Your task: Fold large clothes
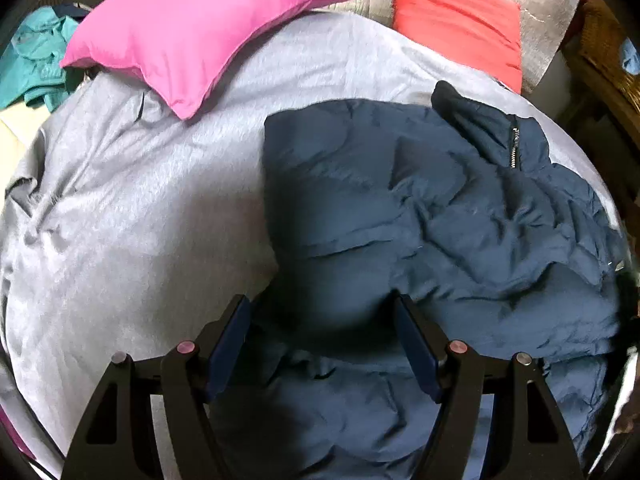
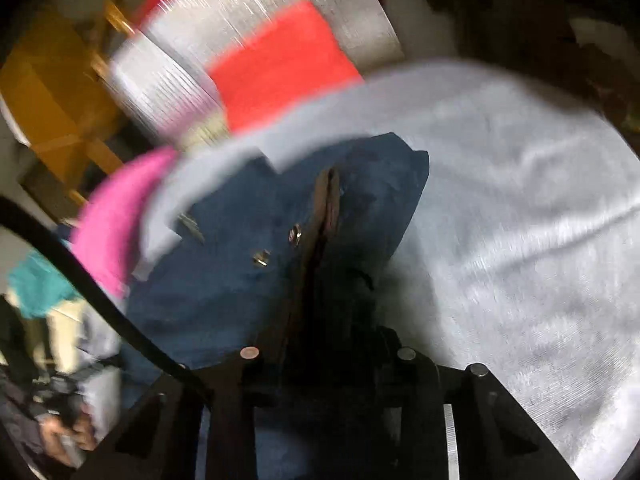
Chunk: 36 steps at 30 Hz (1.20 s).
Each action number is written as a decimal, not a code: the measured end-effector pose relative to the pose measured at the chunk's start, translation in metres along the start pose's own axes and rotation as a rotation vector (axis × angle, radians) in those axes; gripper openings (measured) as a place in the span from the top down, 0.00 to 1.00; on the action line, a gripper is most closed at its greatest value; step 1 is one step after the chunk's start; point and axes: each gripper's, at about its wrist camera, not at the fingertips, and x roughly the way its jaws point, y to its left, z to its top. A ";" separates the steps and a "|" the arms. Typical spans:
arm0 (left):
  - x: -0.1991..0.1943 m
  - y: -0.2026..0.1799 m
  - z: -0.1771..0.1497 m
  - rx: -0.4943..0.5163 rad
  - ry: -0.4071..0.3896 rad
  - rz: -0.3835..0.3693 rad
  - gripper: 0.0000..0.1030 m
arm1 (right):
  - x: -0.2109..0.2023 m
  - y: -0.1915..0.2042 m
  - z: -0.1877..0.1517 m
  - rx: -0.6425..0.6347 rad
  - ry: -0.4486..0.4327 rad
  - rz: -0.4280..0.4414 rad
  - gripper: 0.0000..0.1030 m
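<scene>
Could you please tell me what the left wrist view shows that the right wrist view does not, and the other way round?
Only the left wrist view shows the left gripper, jaws open over the navy padded jacket, and the jacket's collar zip.

Only the right wrist view shows the right gripper shut on a jacket edge, metal snaps beside it, and a yellow wooden frame.

Both show the jacket, grey bedcover, pink pillow, red cushion and teal garment.
</scene>
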 end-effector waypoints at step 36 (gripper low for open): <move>0.029 -0.014 -0.034 -0.568 0.109 -0.598 0.64 | 0.053 -0.002 -0.038 0.560 0.065 0.484 0.79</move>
